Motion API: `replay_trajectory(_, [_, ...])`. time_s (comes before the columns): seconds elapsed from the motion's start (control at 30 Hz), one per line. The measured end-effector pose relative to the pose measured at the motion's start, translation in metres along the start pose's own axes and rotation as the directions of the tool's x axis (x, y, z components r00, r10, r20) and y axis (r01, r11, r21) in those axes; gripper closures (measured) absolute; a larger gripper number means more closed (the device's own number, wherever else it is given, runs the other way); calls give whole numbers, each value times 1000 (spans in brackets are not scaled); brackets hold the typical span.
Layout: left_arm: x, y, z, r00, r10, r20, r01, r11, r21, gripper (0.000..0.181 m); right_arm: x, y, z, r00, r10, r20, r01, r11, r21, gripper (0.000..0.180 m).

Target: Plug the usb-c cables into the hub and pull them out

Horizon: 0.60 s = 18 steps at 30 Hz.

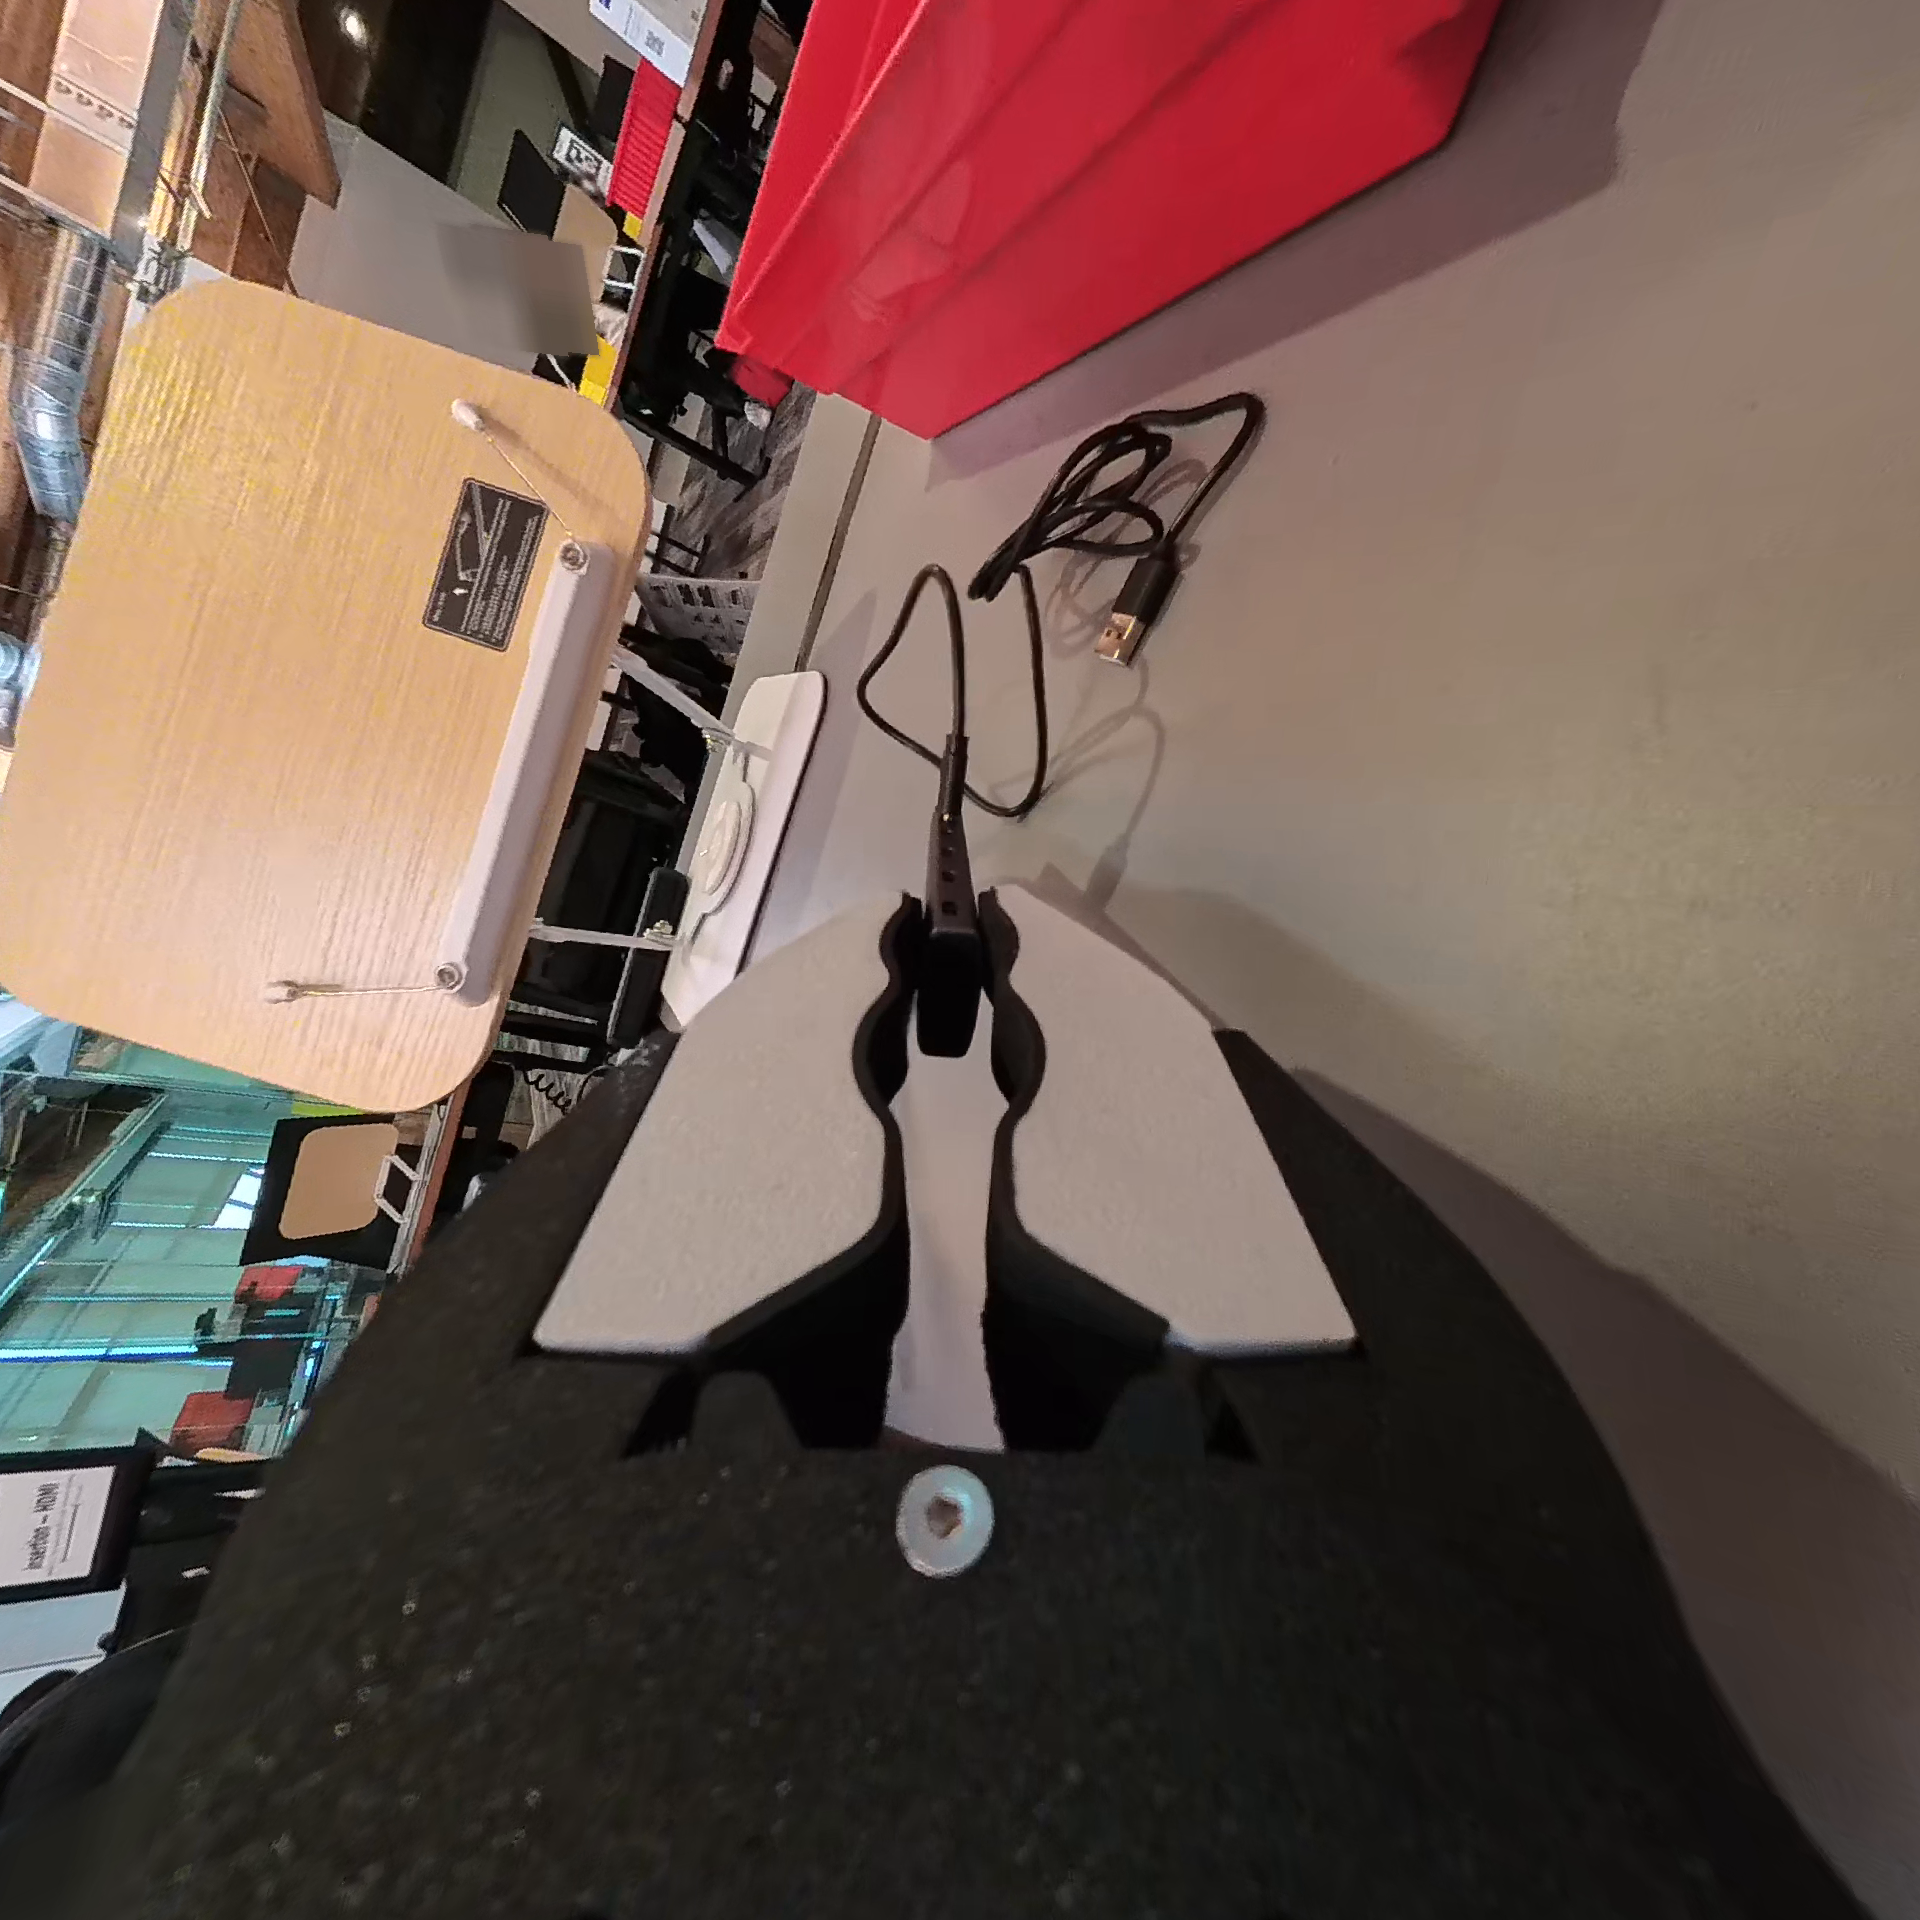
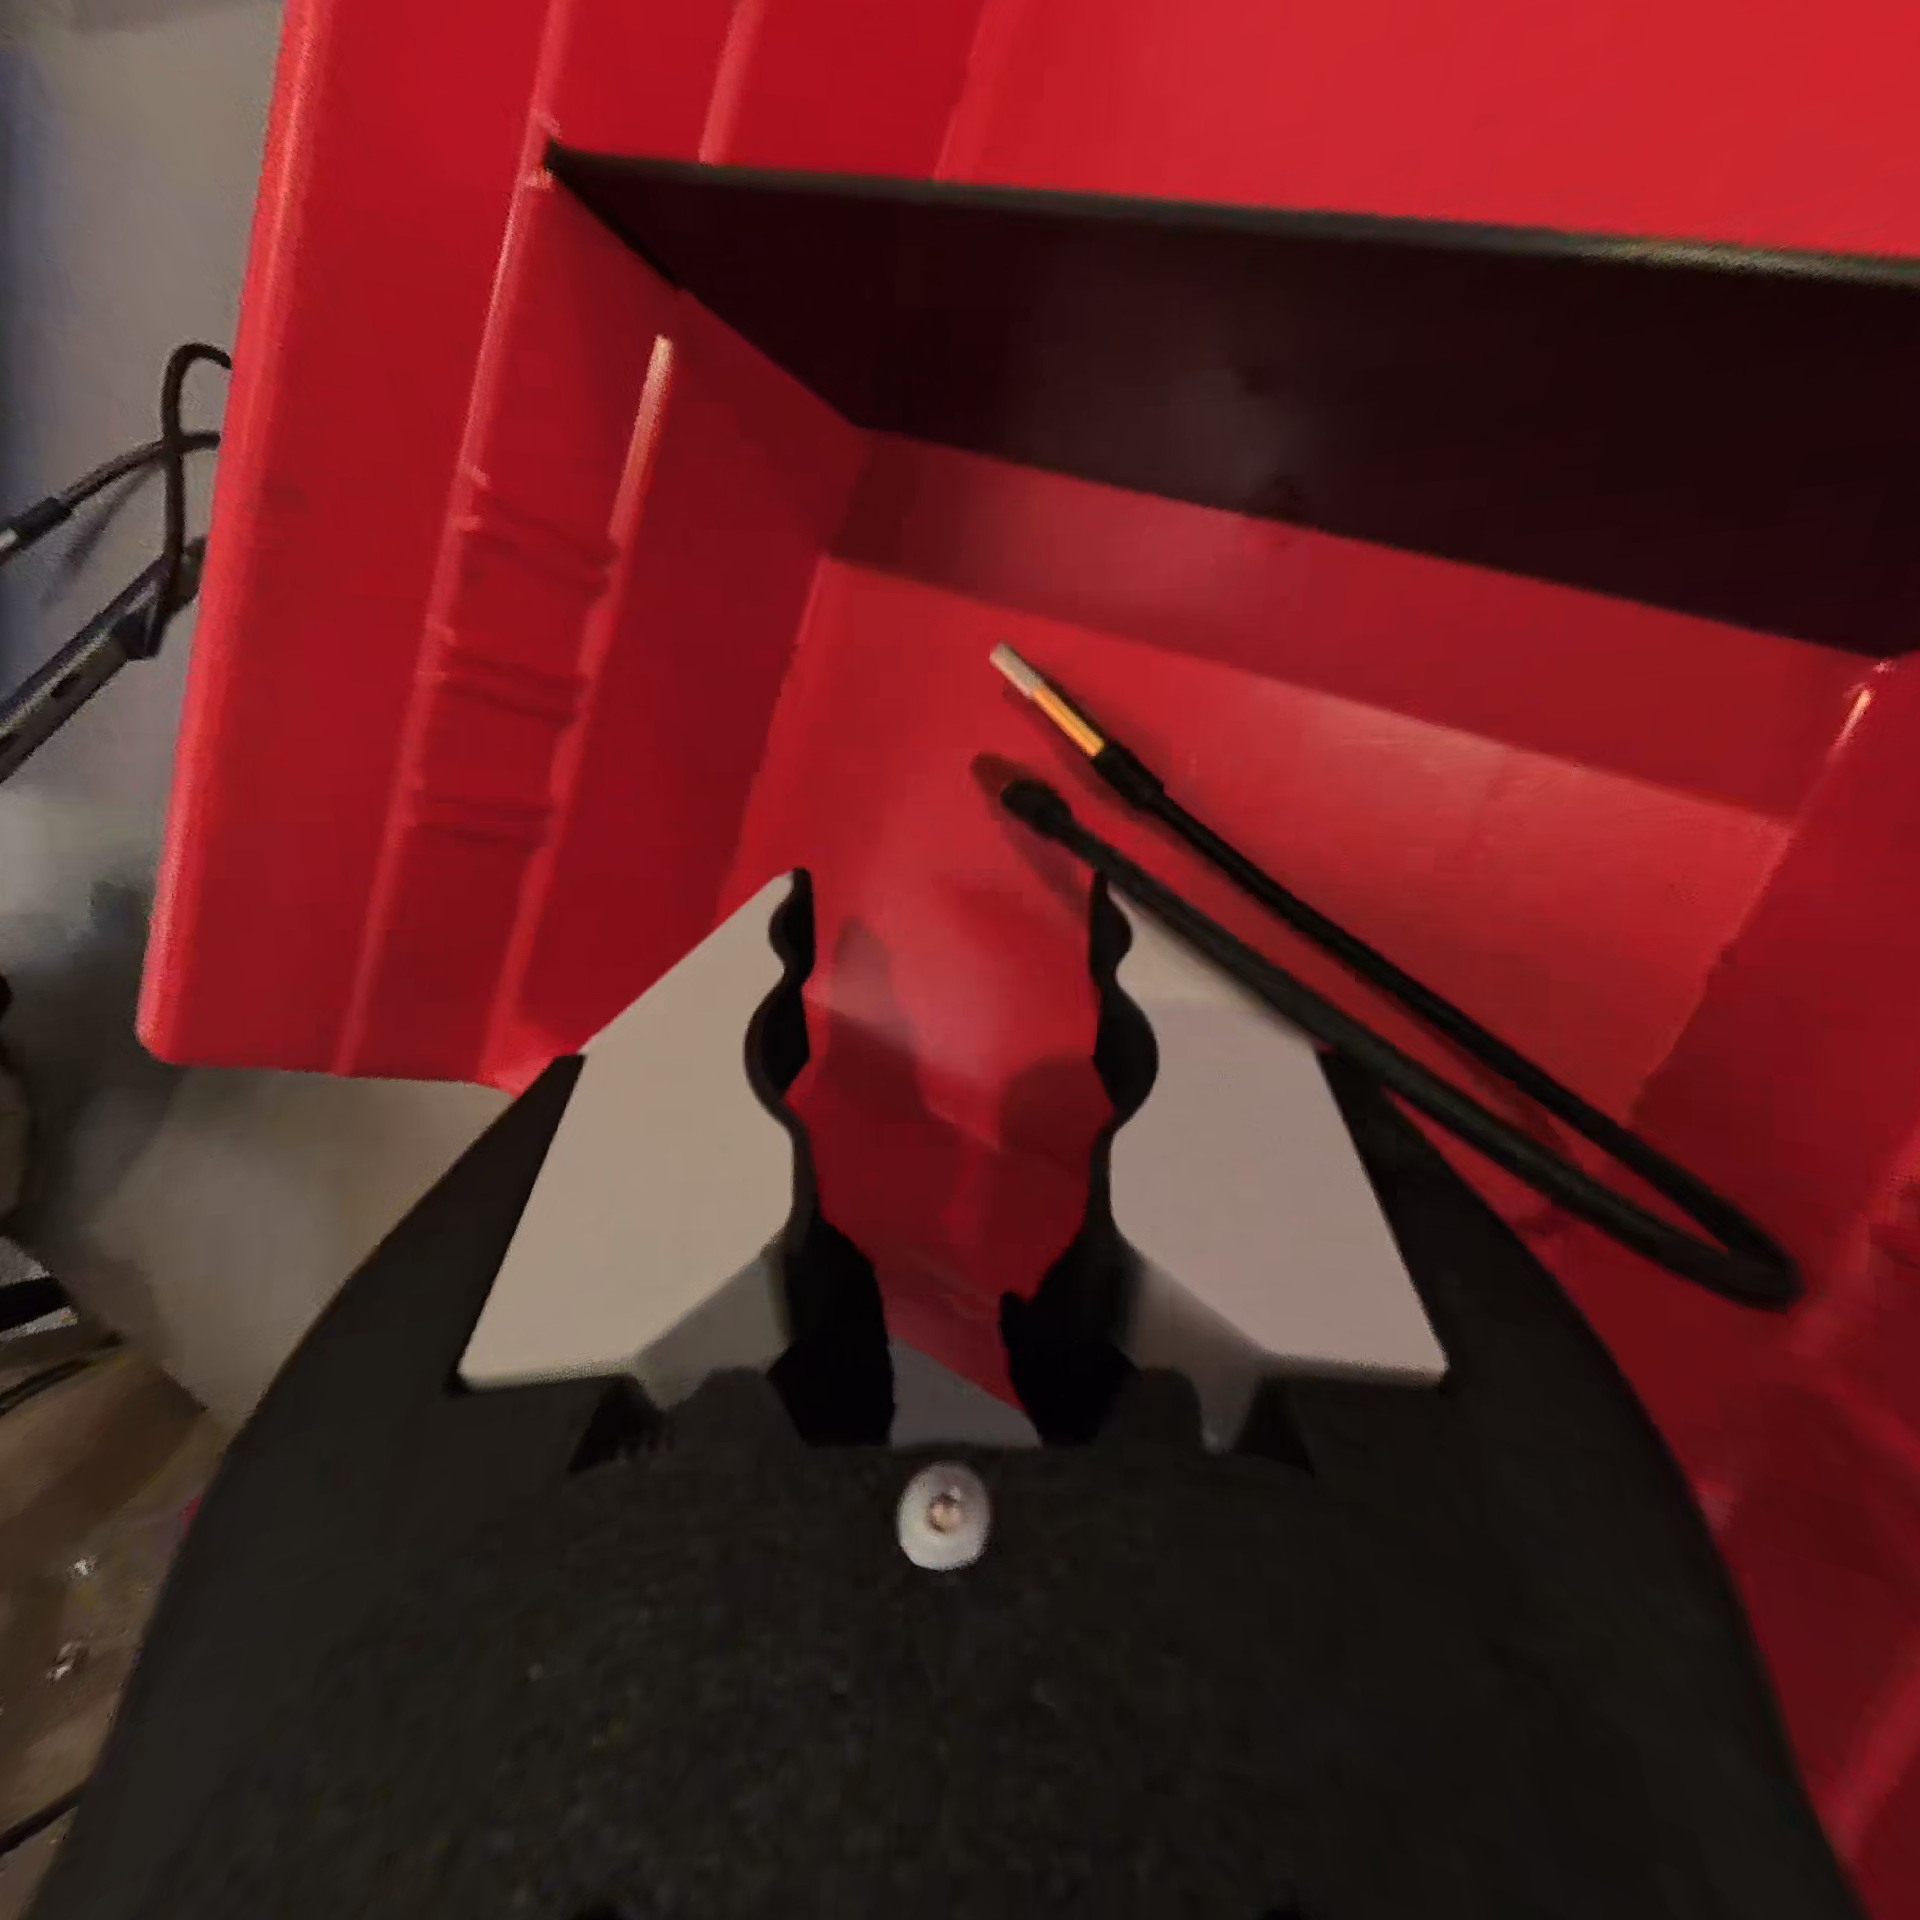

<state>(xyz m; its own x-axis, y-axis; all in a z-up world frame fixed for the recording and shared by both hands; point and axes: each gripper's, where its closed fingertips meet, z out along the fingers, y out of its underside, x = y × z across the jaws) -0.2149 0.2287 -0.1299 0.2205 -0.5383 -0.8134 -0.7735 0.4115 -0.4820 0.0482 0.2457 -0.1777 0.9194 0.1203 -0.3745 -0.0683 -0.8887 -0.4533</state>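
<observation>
Table (image 1: pixel 1558 831) carries everything, and we place it all against the red bin (image 2: pixel 1351 831). Just beside the bin's outer wall, a coiled black cable (image 1: pixel 1117 509) lies loose. Near it, our left gripper (image 1: pixel 948 914) is clenched on the hub (image 1: pixel 951 925), lifted edge-on. Inside the bin rests a looped usb-c cable (image 2: pixel 1455 1049); our right gripper (image 2: pixel 945 904) hovers over the bin's floor, released and empty. We judge we are fetching a cable: next, close on its plug end.
</observation>
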Motion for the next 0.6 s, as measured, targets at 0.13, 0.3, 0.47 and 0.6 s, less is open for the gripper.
replay_trajectory(0.13, [-7,0,-2,999,-41,25,40,999,8,171,1,5,-34,997,-38,-61,36,999,-33,119])
replay_trajectory(0.3, [-18,-5,-7,994,-97,53,94,994,55,171,-17,-22,-96,988,-103,-117,119,982,146,120])
replay_trajectory(0.47, [-32,-23,-19,984,-153,96,135,977,167,171,-103,-41,-112,929,-358,91,297,870,393,131])
replay_trajectory(0.6, [-35,-38,-28,983,-155,99,126,959,254,171,-196,-6,-65,757,-449,475,278,879,388,130])
